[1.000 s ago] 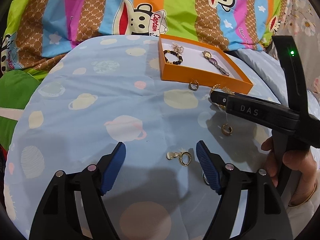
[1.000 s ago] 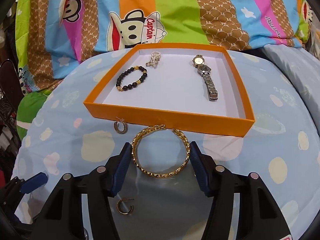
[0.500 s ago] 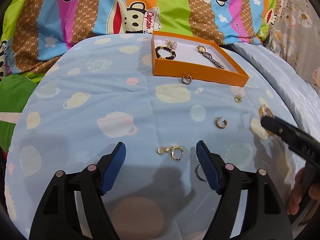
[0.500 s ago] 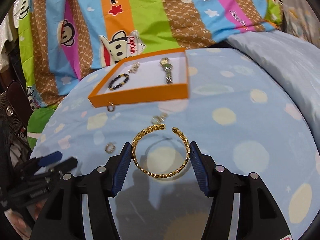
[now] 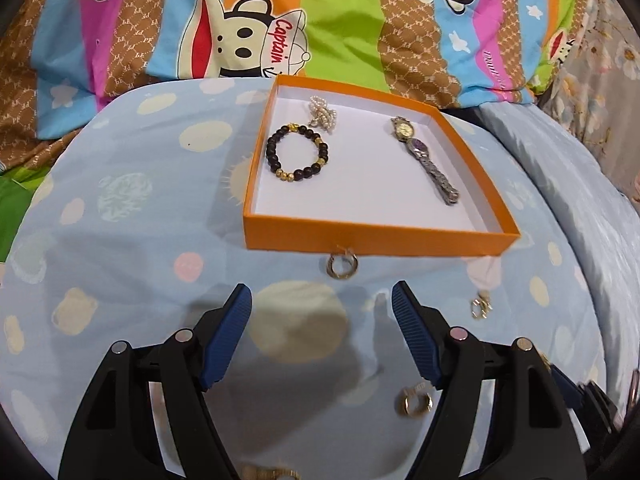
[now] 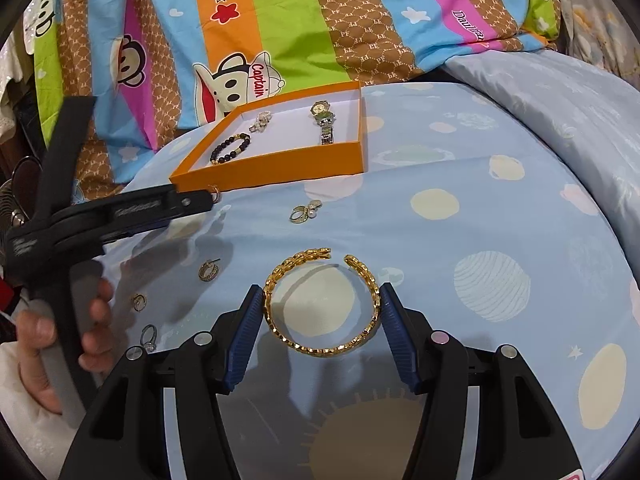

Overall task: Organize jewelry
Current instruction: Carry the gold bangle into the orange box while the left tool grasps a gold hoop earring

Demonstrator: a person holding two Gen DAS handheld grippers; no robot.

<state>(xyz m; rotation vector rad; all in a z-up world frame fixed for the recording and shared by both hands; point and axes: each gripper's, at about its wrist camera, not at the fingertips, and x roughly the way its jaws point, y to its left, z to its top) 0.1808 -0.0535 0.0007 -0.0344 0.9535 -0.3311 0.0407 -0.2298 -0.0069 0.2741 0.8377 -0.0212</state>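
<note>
Blue planet-print sheet (image 5: 120, 208) underfoot, cartoon quilt behind. Left gripper (image 5: 322, 308) now up close to the orange box (image 5: 360, 236), jaws just narrowed a little but apart, nothing between; a hoop earring (image 5: 341, 267) lying just ahead, against the box wall. Right gripper (image 6: 322, 308) pulled back from the box, pads clamped on the gold bangle (image 6: 320, 304). Probably an earring pickup next, bangle waiting. Beaded bracelet (image 5: 297, 154) and watch (image 5: 424, 158) already boxed.
</note>
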